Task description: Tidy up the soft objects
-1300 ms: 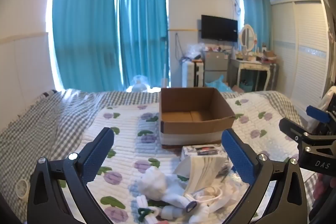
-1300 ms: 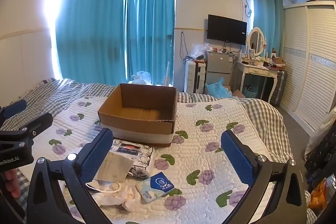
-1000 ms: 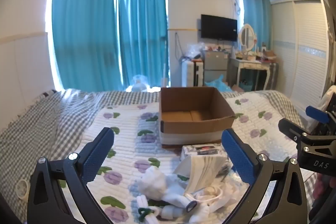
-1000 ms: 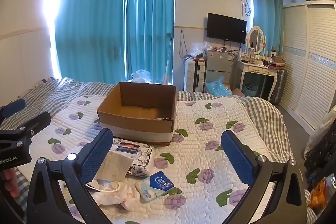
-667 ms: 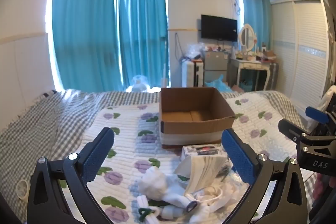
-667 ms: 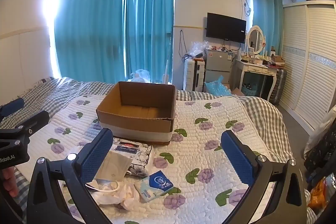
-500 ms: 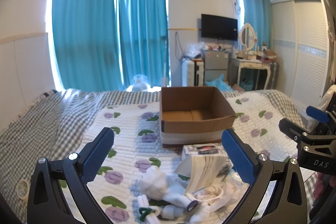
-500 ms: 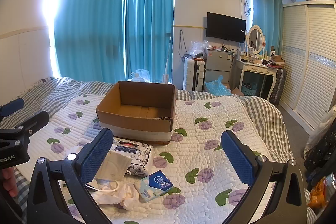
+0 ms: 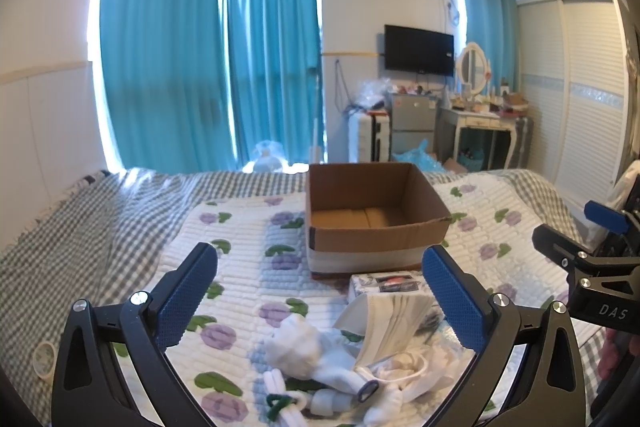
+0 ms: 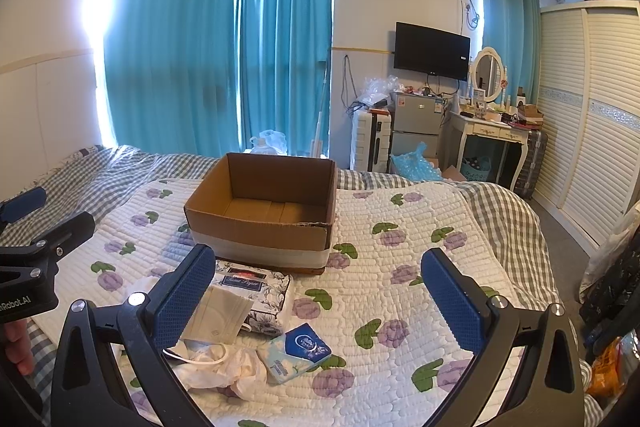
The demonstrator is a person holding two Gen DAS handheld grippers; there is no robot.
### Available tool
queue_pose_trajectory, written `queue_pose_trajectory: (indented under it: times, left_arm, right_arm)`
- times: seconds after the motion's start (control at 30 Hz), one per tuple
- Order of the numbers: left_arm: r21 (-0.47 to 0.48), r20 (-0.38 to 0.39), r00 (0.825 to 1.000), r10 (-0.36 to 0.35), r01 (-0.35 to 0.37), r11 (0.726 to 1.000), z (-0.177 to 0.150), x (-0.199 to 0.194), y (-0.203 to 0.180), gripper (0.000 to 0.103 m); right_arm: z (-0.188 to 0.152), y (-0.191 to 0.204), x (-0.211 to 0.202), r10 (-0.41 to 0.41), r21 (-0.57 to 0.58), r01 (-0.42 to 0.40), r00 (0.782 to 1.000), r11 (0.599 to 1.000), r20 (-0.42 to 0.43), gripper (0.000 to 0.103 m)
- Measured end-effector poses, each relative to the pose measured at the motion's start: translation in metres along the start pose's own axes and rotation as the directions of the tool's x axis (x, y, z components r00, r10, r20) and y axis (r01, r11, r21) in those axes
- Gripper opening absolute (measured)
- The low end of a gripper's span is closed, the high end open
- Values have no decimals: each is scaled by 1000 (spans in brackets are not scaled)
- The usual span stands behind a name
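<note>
Both tools hang above the bed with nothing between their blue pads: the left gripper [image 9: 320,295] stands with its jaws spread wide, and the right gripper [image 10: 318,293] is equally wide apart. On the floral quilt [image 10: 400,291] sits an open cardboard box [image 10: 264,217], upright and showing only its bare floor. Just in front of the box lies a patterned tissue pack [image 10: 256,287], with a stack of white face masks [image 9: 394,315] leaning against its near side. Nearer the cameras is a loose heap of soft things: a white plush toy [image 9: 304,347], crumpled white cloth [image 10: 224,367] and 1 small blue tissue packet [image 10: 298,349] just right of the heap. All lie outside the box.
</note>
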State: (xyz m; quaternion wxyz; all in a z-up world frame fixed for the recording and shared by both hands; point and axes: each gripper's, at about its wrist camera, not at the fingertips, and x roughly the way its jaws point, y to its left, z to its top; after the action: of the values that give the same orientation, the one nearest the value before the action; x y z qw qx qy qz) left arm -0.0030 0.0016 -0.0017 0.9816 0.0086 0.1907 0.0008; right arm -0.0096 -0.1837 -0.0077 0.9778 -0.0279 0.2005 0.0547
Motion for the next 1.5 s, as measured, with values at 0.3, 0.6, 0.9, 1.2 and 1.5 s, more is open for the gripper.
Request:
queue_pose_trajectory:
  times: [0.3,0.6,0.9,1.2,1.5]
  left_arm:
    - [0,-2,1000,3,-3,1000,-3,2,3,103]
    - [2,-4,1000,6,-6,1000,-4,1,4,103]
    - [4,-6,1000,5,-5,1000,-4,0,5,103]
    - [4,-7,1000,6,-6,1000,-4,0,5,103]
    - [9,-6,1000,5,-5,1000,-4,0,5,103]
  right_arm:
    - [0,0,1,1,1,-1,1000,1000,-3,103]
    - [-4,4,0,5,-3,-5,1000,1000,-4,103]
    - [-3,5,1,10,-5,-10,1000,1000,-8,103]
    - [-1,6,0,12,-5,-12,1000,1000,-12,103]
    - [-1,6,0,12,-5,-12,1000,1000,-10,103]
